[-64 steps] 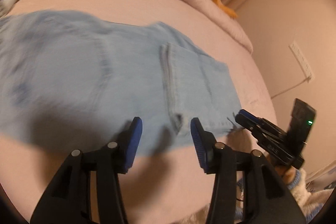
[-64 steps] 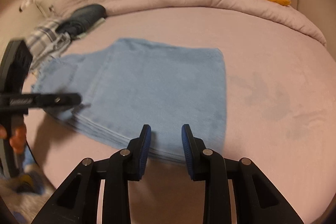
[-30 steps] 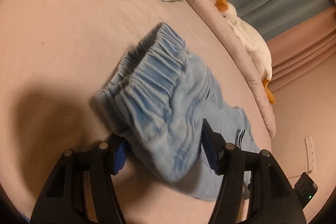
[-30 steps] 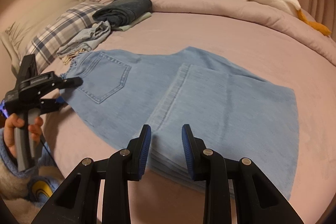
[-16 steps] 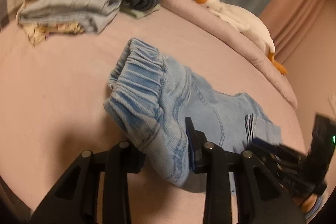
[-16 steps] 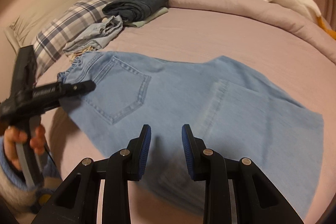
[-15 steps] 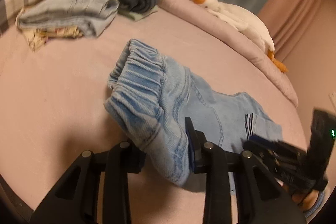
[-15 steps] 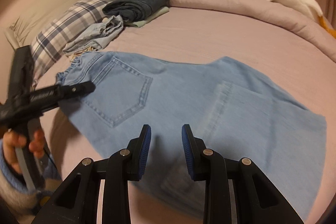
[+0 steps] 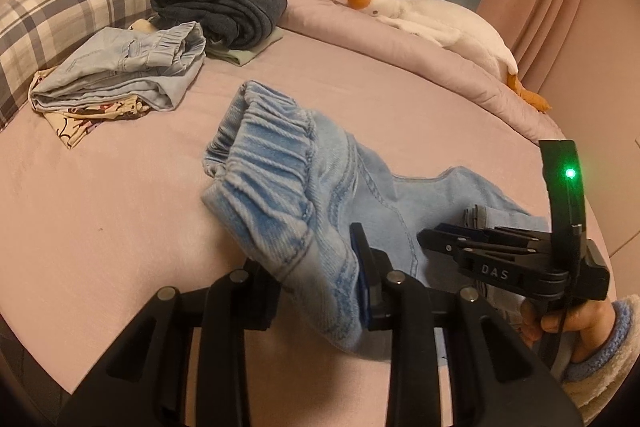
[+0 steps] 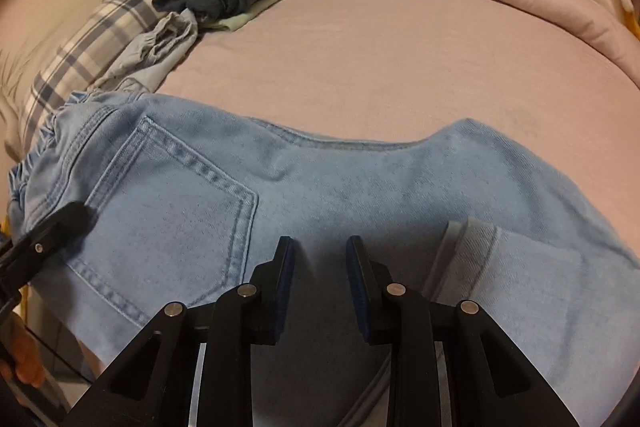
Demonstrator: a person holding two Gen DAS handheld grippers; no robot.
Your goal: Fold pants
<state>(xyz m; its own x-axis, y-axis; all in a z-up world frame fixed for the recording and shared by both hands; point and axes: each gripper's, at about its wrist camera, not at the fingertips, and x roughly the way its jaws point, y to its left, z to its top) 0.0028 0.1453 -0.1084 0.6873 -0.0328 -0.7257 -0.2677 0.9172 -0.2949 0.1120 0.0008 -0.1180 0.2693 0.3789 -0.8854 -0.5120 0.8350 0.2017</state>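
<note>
Light blue jeans (image 10: 360, 187) lie on the pink bed, back pocket (image 10: 172, 203) up, with the legs folded over at the right. My left gripper (image 9: 316, 279) is shut on the jeans' elastic waistband (image 9: 272, 171) and holds that end lifted. It also shows at the left edge of the right wrist view (image 10: 52, 231). My right gripper (image 10: 318, 287) is open, low over the jeans' near edge with nothing between the fingers. It shows in the left wrist view (image 9: 480, 247) beside the folded leg hems.
A stack of folded clothes (image 9: 120, 75), a rolled dark garment (image 9: 224, 11) and a plaid pillow (image 9: 60, 7) sit at the far left of the bed (image 9: 100, 207). A plush goose (image 9: 432, 19) lies on the rolled duvet at the back.
My left gripper closed on the waistband and lifted it. My right gripper moved forward and lower over the jeans, staying open.
</note>
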